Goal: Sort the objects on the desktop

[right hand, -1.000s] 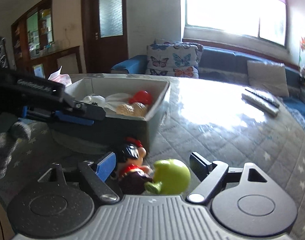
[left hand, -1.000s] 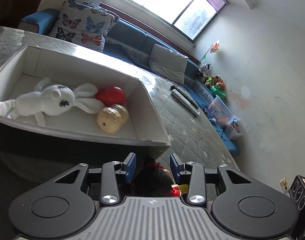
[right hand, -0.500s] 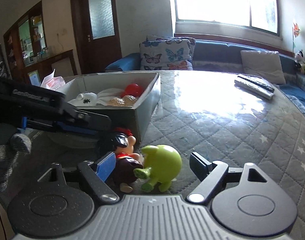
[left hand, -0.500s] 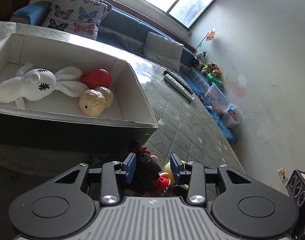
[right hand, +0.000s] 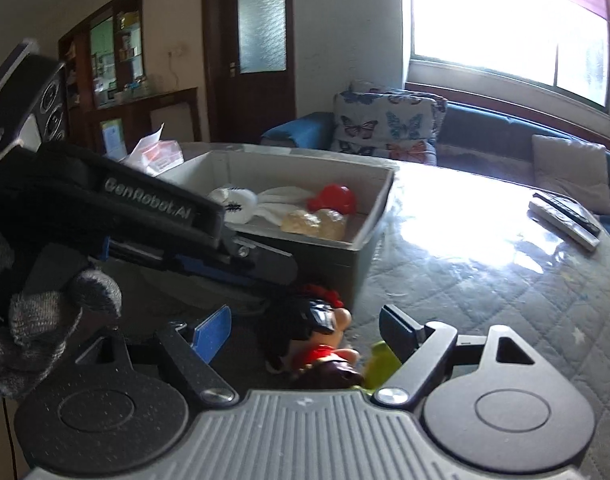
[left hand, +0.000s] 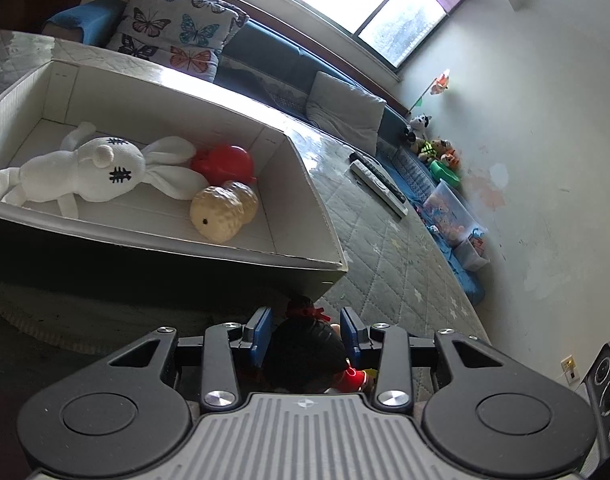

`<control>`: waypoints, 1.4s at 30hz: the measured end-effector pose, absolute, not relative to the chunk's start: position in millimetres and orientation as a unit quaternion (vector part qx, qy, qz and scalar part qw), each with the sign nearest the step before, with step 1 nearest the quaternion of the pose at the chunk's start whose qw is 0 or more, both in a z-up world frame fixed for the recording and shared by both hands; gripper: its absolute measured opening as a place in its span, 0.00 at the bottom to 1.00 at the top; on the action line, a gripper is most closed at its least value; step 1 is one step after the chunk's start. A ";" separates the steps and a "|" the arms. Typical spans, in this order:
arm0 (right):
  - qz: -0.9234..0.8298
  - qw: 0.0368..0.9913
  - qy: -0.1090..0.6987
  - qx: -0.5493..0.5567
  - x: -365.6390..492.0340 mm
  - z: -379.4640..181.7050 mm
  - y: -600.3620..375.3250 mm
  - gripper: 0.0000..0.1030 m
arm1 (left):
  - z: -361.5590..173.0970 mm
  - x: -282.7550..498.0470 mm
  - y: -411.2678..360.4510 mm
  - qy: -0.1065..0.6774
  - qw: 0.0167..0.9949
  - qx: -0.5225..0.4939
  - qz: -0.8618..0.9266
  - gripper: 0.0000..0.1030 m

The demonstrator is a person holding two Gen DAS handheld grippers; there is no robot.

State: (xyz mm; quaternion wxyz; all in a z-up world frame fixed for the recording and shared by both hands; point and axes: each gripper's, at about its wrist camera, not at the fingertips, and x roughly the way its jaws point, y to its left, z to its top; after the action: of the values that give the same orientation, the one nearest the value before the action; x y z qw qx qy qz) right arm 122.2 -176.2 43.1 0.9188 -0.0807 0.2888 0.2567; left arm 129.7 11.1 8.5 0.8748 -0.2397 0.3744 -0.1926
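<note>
A doll with black hair and a red bow point(left hand: 305, 350) point(right hand: 319, 332) sits between the blue pads of my left gripper point(left hand: 307, 326), which is closed on its head. My right gripper point(right hand: 305, 326) is open, its fingers on either side of the doll and a green toy point(right hand: 379, 364) low at the frame's bottom. The left gripper's body point(right hand: 145, 216) reaches in from the left in the right wrist view. A white box point(left hand: 305, 184) point(right hand: 369, 220) holds a white plush rabbit point(left hand: 89, 168), a red toy point(left hand: 225, 162) and a beige peanut-shaped toy point(left hand: 221, 210).
The quilted grey table point(left hand: 385, 248) carries two remote controls point(left hand: 379, 186) point(right hand: 565, 216) at its far side. A sofa with a butterfly cushion point(left hand: 173, 36) lies behind. A tissue pack point(right hand: 157, 156) stands beyond the box. A speaker point(left hand: 609, 392) is at the lower right.
The left gripper has closed in on the doll's head and the doll now sits higher between its pads. The right gripper has moved forward, so the green toy has slid to the frame's bottom.
</note>
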 end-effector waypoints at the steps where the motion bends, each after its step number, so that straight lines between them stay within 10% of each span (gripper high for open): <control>1: 0.260 0.917 0.290 -0.085 122.3 42.2 -173.6 0.81 | 8.5 129.7 11.9 0.375 0.875 -0.240 -0.192 0.39; 42: 0.318 0.885 0.319 -0.120 107.9 21.7 -141.2 0.89 | -2.9 125.6 23.9 0.392 0.864 -0.255 -0.186 0.39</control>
State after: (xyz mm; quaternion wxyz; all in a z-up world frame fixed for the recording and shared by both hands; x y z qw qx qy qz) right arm 107.9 -141.2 21.7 0.8848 -0.1200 0.3190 0.3178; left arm 125.6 23.9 -2.9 0.8640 -0.2546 0.3923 -0.1863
